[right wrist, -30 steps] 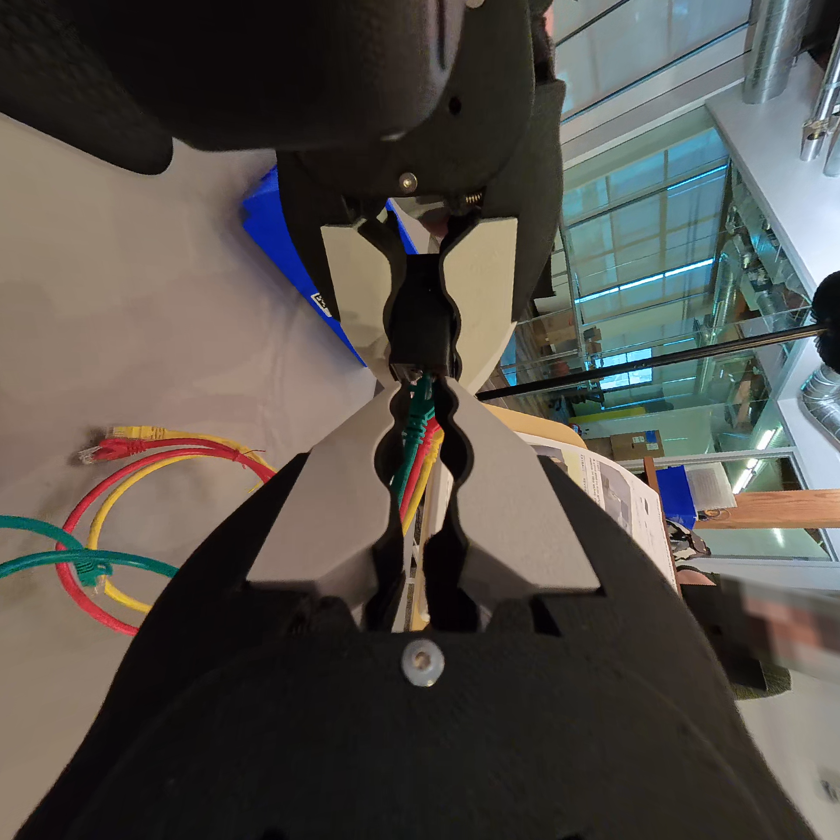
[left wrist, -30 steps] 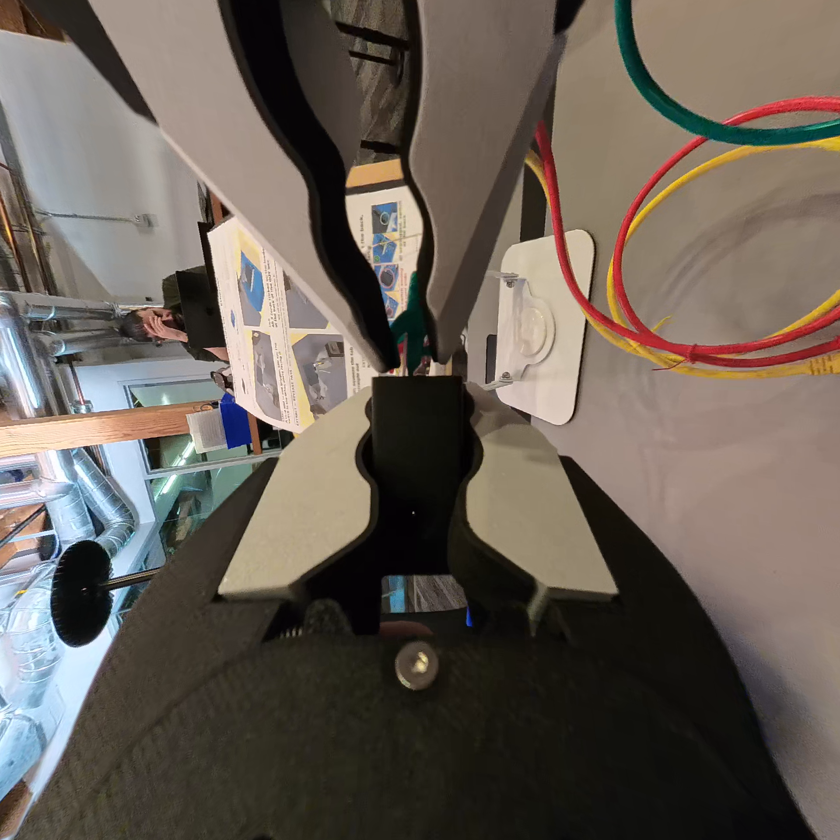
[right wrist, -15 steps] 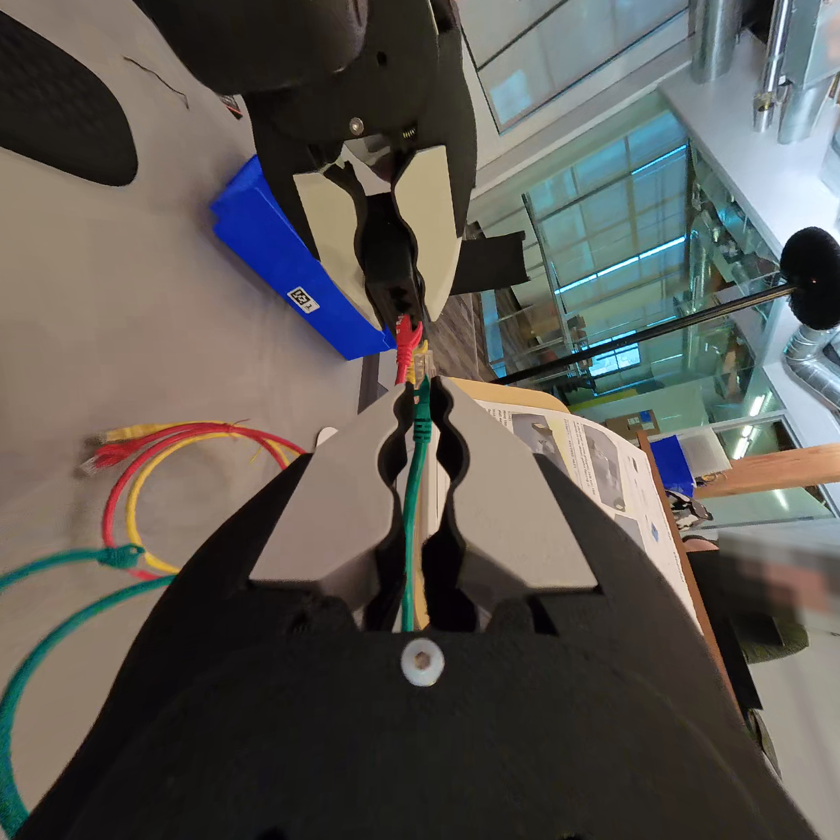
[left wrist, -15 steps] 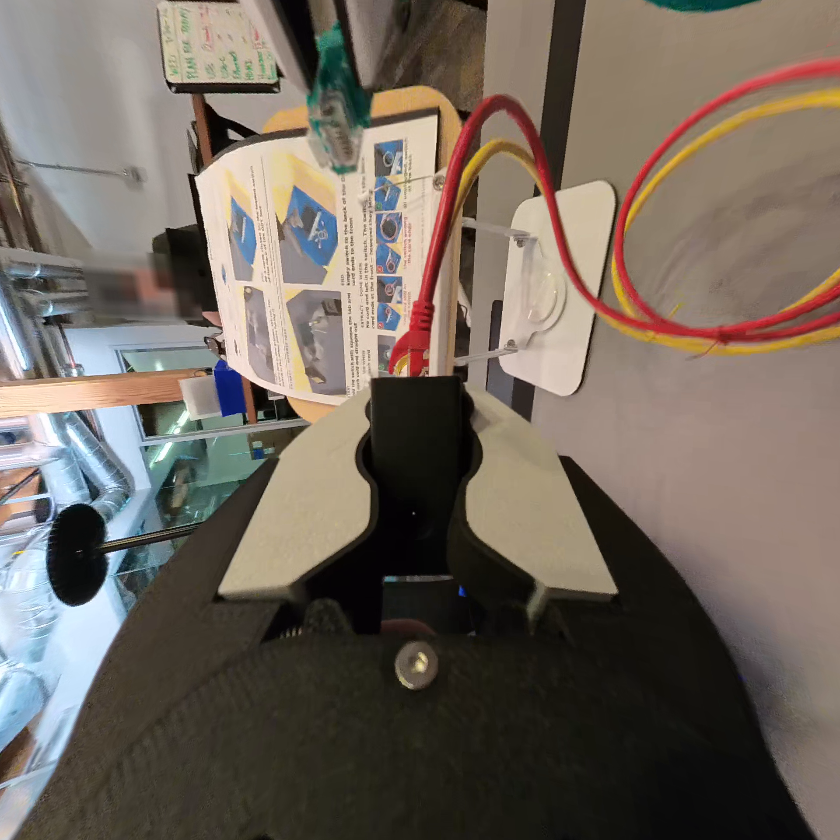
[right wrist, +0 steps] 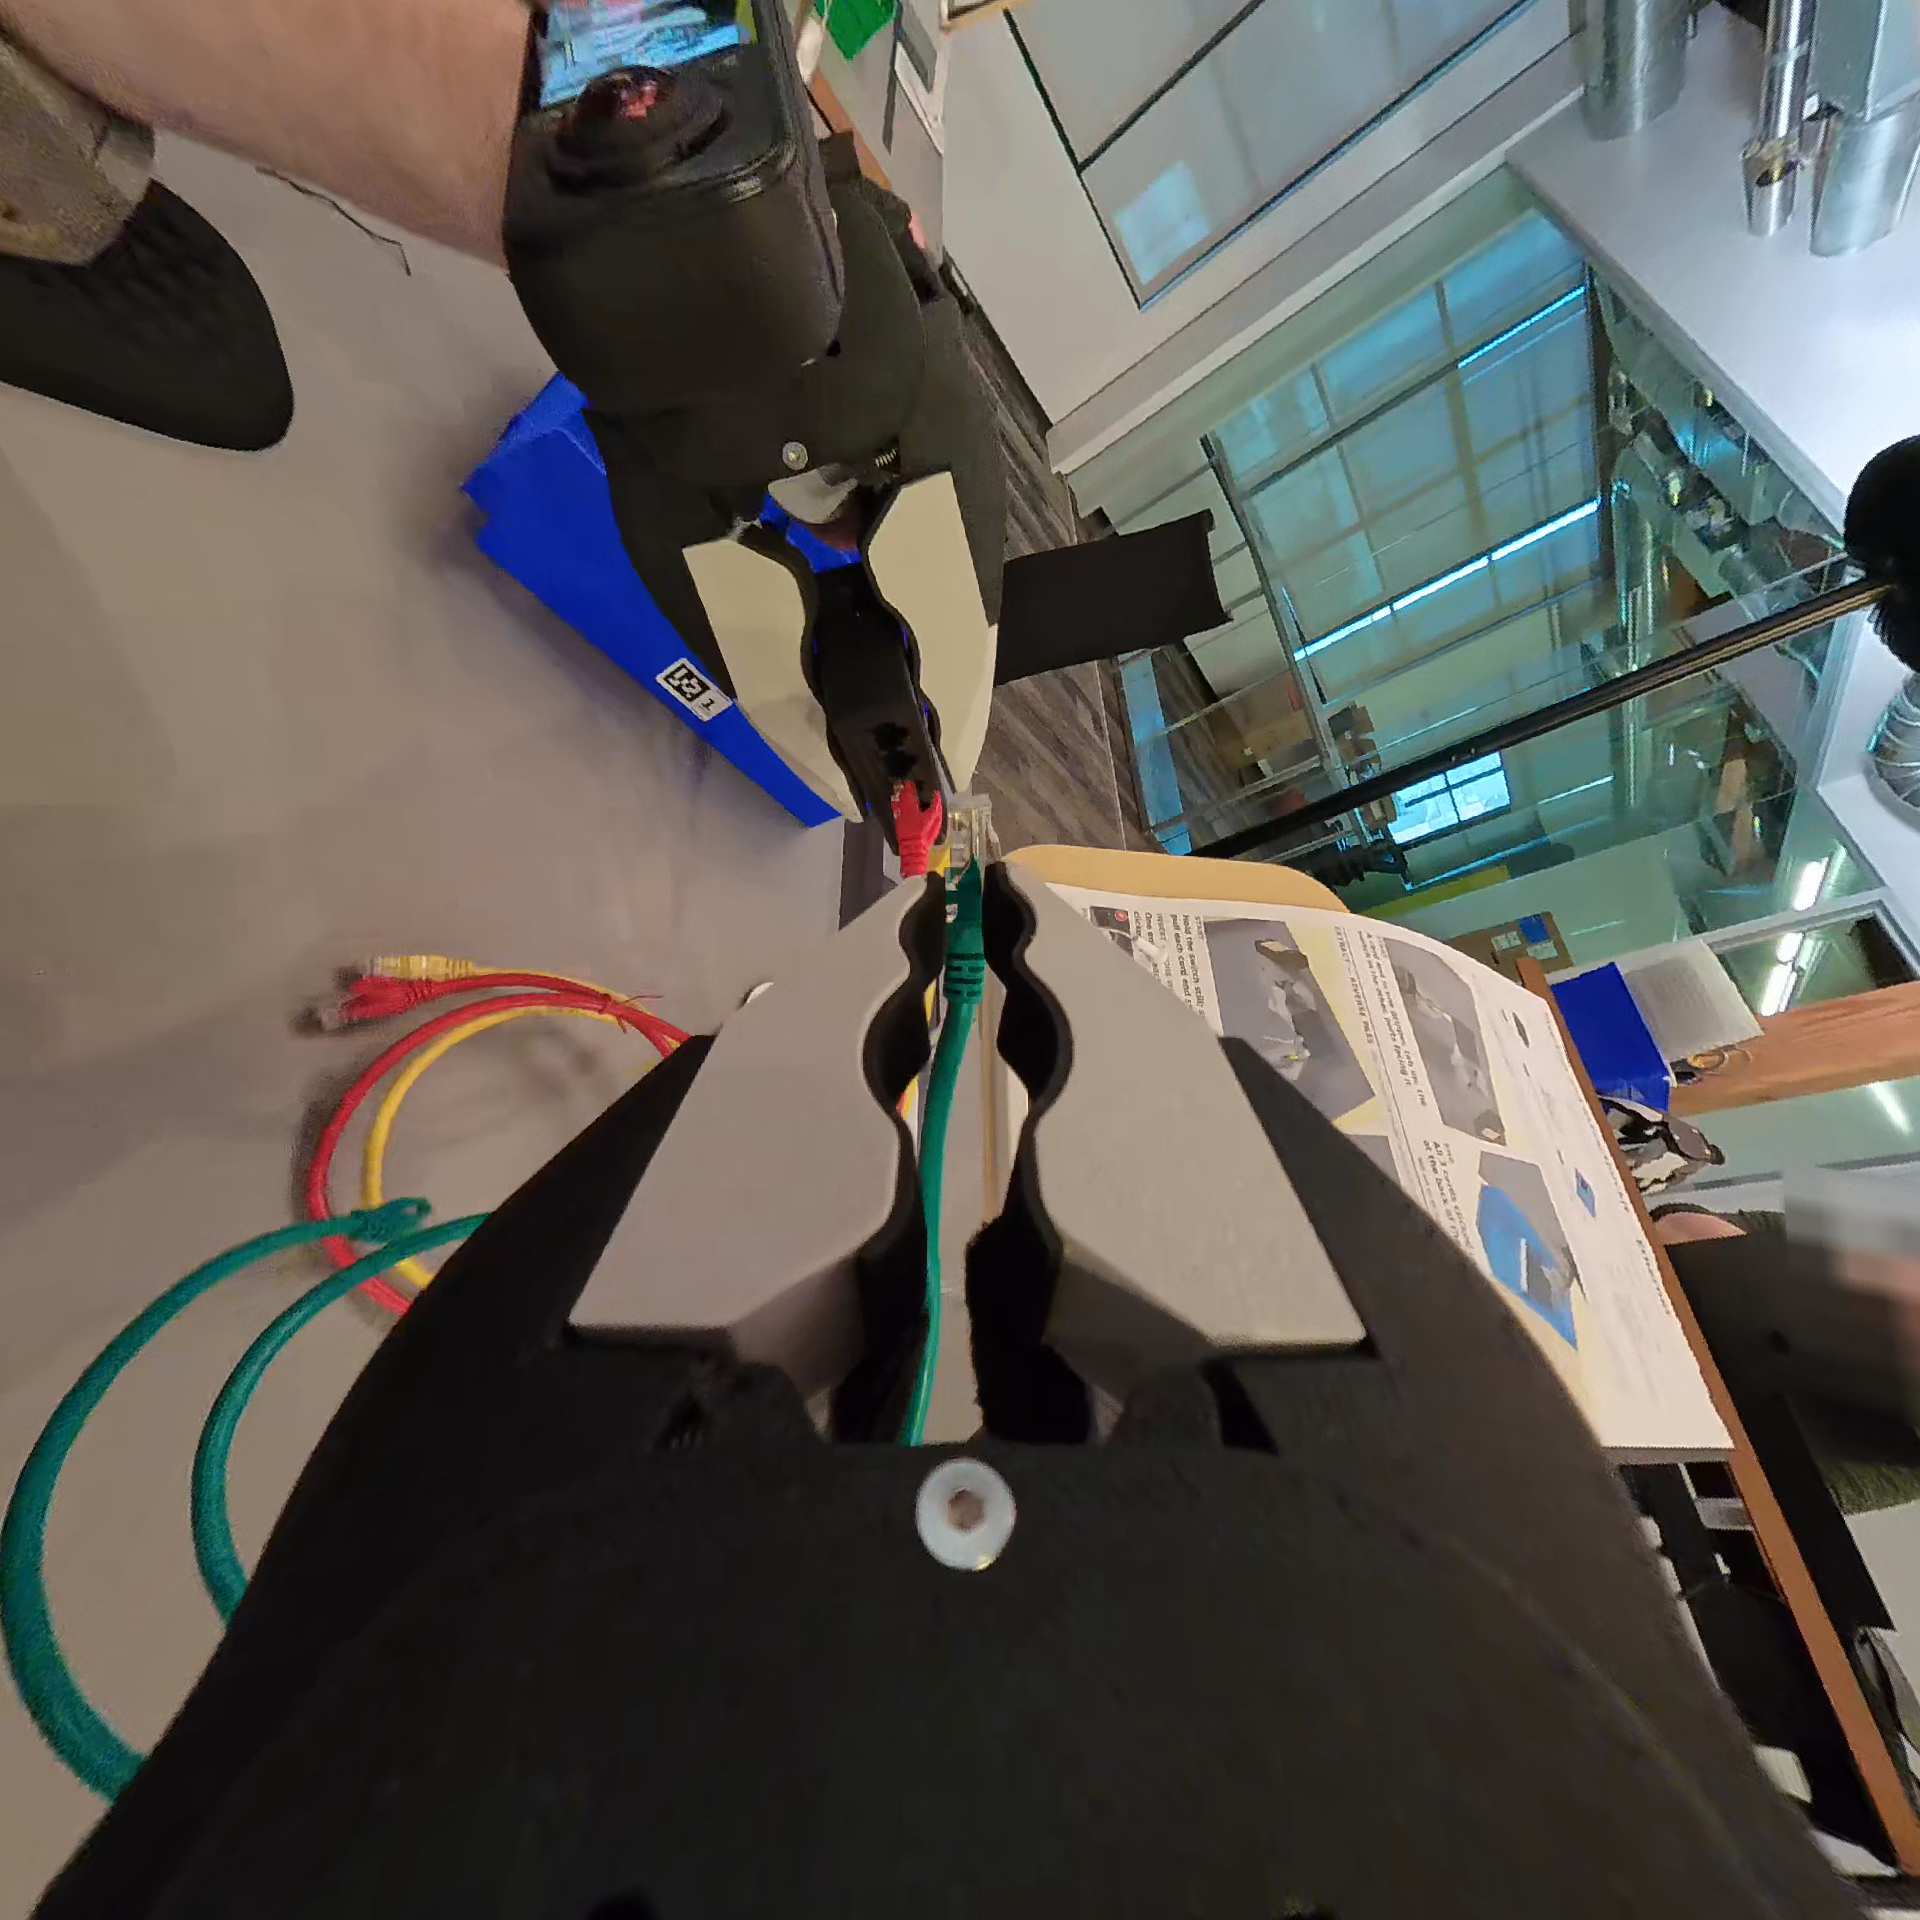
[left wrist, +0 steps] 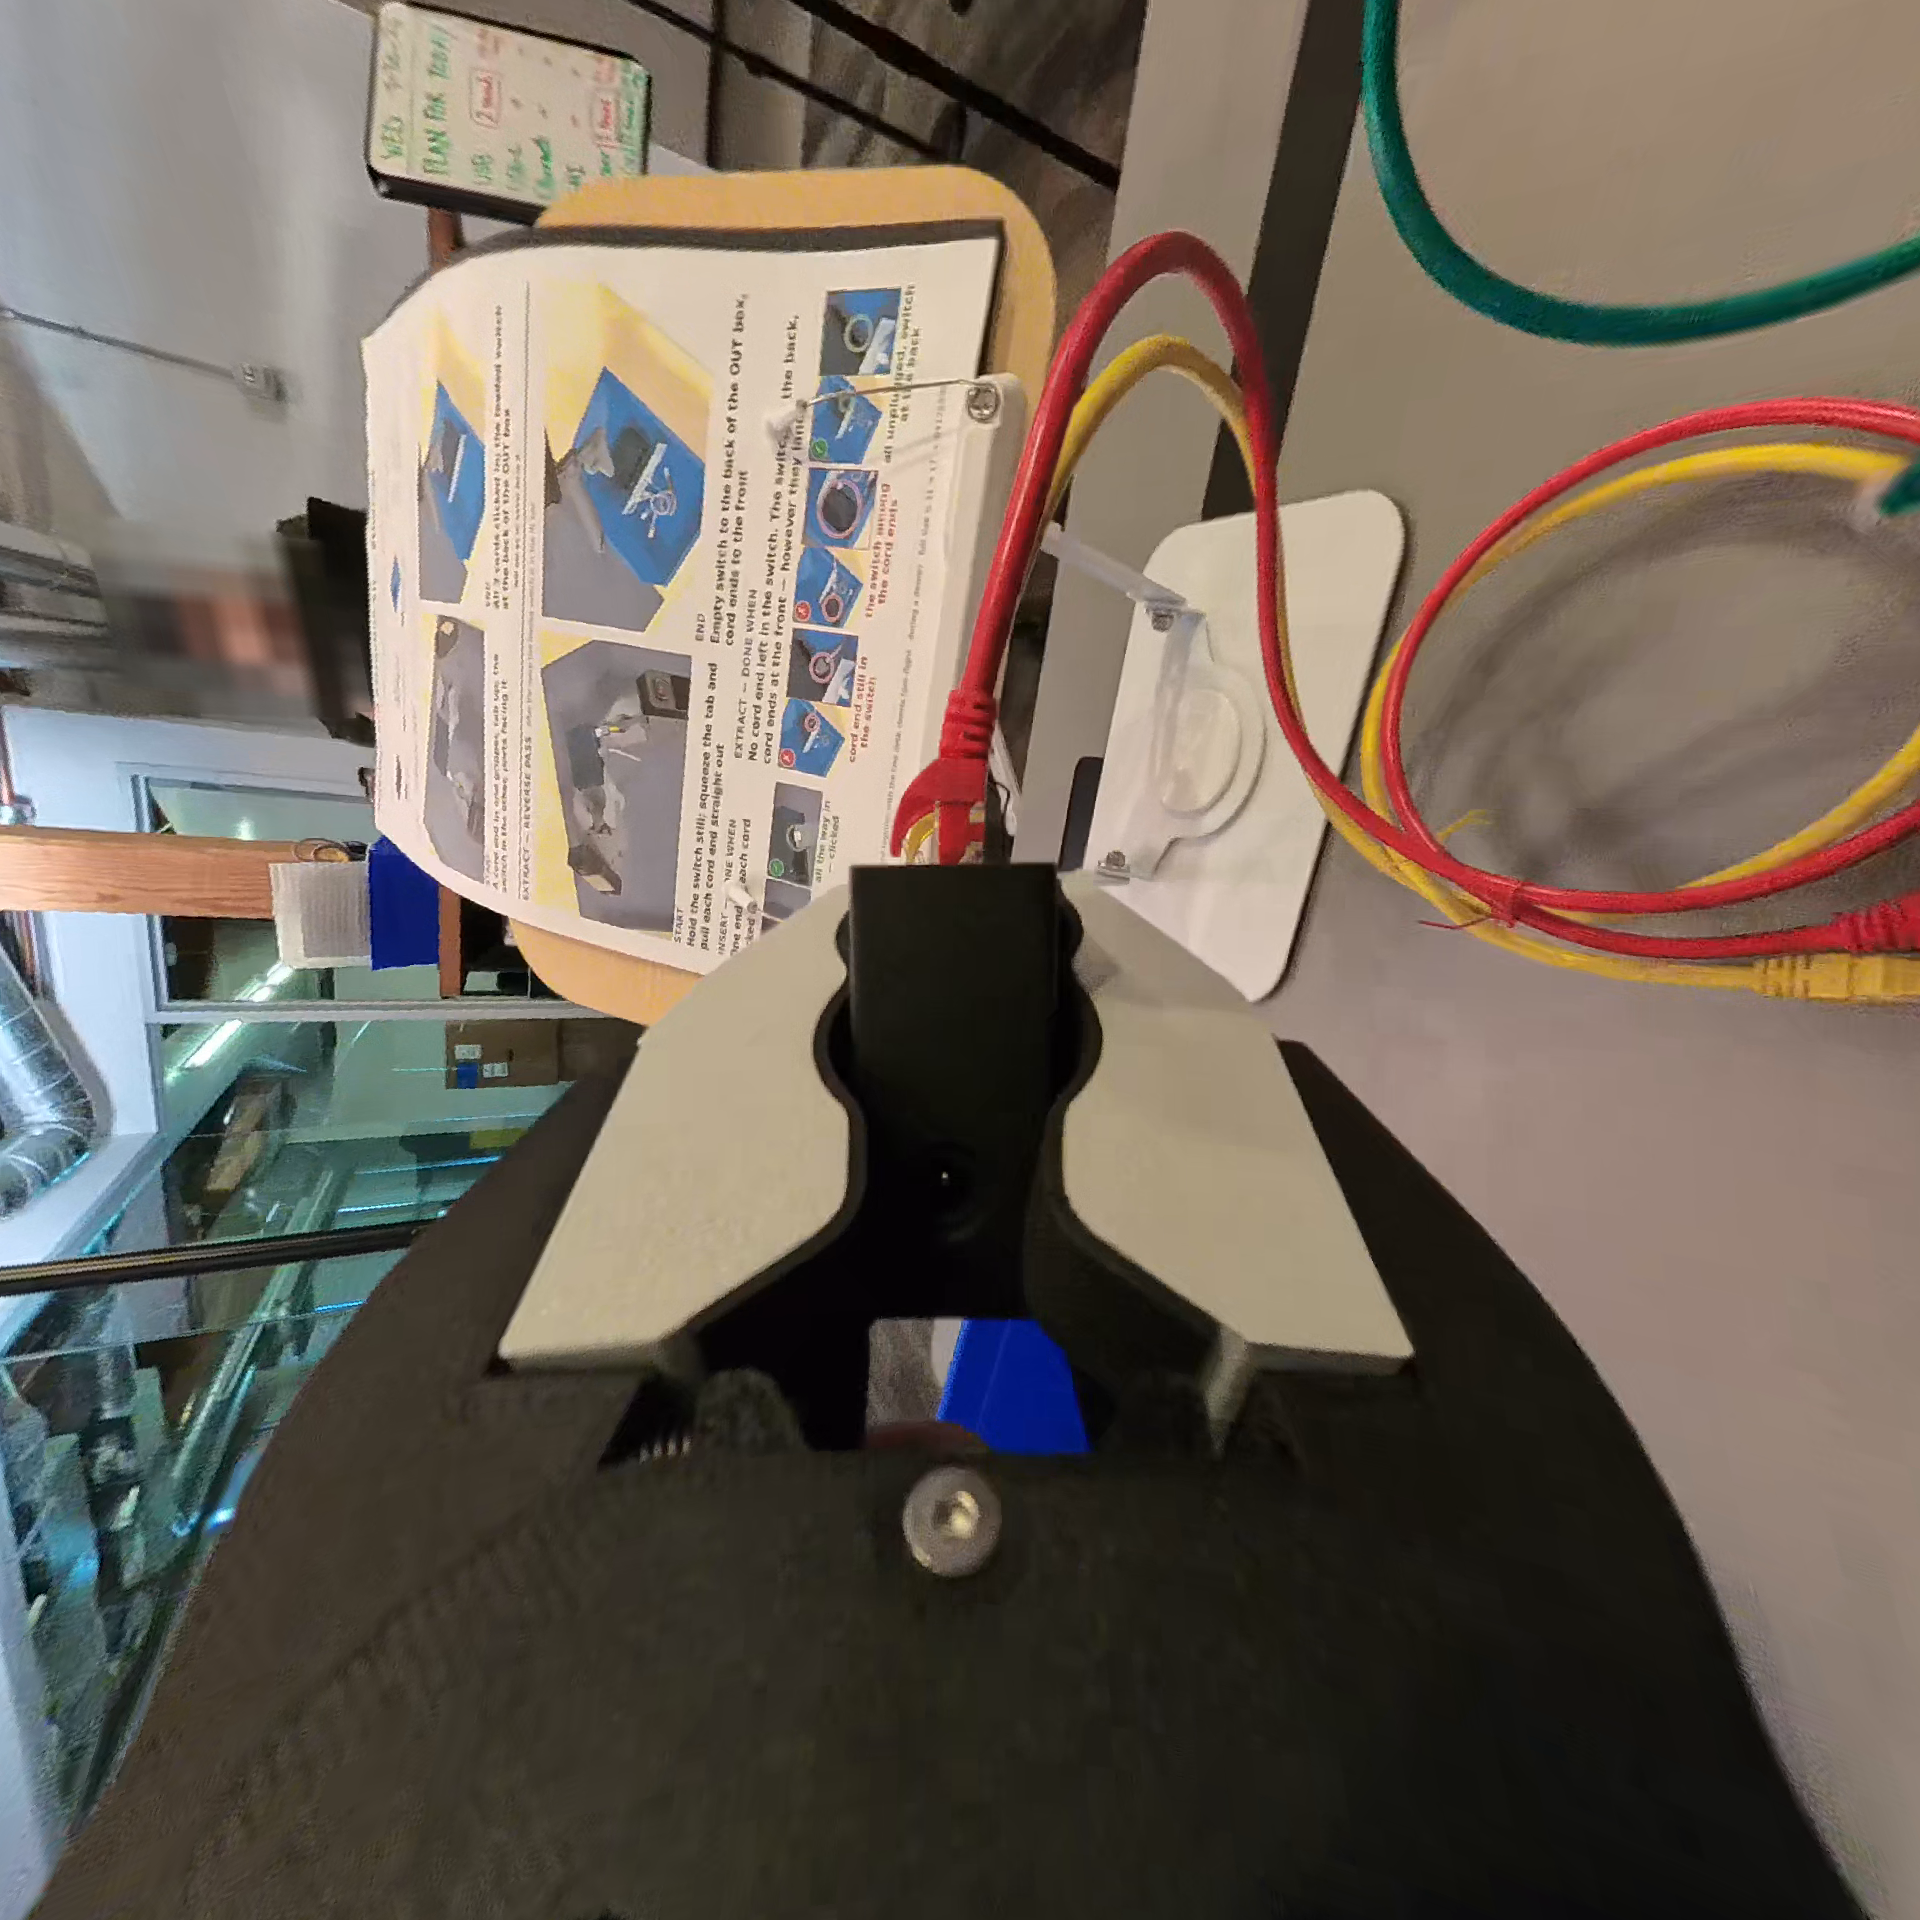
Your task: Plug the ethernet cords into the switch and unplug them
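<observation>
My left gripper (left wrist: 954,894) is shut on a black switch (left wrist: 954,987) and holds it above the grey table. A red cord (left wrist: 966,758) and a yellow cord (left wrist: 1153,364) beside it run into the switch's far end. My right gripper (right wrist: 958,885) is shut on the green cord (right wrist: 964,951) just behind its plug, whose clear tip sticks out, apart from the switch. The right wrist view shows the left gripper (right wrist: 909,800) facing it with the switch (right wrist: 878,717), red plug (right wrist: 914,821) in a port. The right gripper is out of the left wrist view.
Red and yellow cord loops (right wrist: 468,1039) and green loops (right wrist: 208,1351) lie on the table. A blue box (right wrist: 582,561) sits behind the left gripper. A white plate with a clear stand (left wrist: 1247,748) and an instruction sheet (left wrist: 644,582) stand at the table's edge.
The green plug has come out of the switch. My right gripper has drawn back with it and left the left wrist view. The left gripper still holds the switch.
</observation>
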Demonstrator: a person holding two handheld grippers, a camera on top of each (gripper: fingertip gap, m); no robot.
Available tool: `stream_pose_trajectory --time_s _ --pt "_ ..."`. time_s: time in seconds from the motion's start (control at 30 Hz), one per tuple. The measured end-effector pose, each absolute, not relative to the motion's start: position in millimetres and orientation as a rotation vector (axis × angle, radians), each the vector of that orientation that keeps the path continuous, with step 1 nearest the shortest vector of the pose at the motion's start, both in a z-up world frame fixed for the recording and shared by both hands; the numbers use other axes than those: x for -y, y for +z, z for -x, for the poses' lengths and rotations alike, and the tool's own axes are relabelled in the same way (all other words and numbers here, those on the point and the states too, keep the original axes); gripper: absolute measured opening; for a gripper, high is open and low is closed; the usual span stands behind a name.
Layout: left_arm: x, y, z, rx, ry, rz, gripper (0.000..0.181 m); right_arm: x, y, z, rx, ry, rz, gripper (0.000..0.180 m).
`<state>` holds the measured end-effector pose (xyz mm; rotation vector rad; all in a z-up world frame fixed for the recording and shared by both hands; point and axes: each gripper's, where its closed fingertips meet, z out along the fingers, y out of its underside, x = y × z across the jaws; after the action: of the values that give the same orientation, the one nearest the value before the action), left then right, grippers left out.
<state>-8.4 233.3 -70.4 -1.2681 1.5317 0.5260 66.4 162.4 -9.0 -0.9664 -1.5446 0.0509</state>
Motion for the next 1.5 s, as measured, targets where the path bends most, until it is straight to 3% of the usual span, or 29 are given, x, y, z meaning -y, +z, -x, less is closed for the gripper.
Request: stream_pose_trajectory --time_s 0.03,0.3,0.77,1.23,1.5 --pt "-238 -71 9 -1.506 0.511 1.266 0.03 -164 -9 -67 1.538 0.053 0.969 0.005" --pt "-248 -79 15 -1.406 0.226 1.199 0.031 -170 -7 -67 1.503 0.077 0.971 0.004" --pt "-250 -58 39 -1.339 0.167 1.198 0.03 -184 22 -92 1.41 0.023 1.003 0.005" --pt "-250 -70 31 -1.371 0.165 1.214 0.031 -182 97 -263 1.29 -0.285 1.208 0.005" --pt "-251 -77 26 -1.384 0.183 1.221 0.031 -198 83 -368 1.154 -0.366 1.331 0.005"
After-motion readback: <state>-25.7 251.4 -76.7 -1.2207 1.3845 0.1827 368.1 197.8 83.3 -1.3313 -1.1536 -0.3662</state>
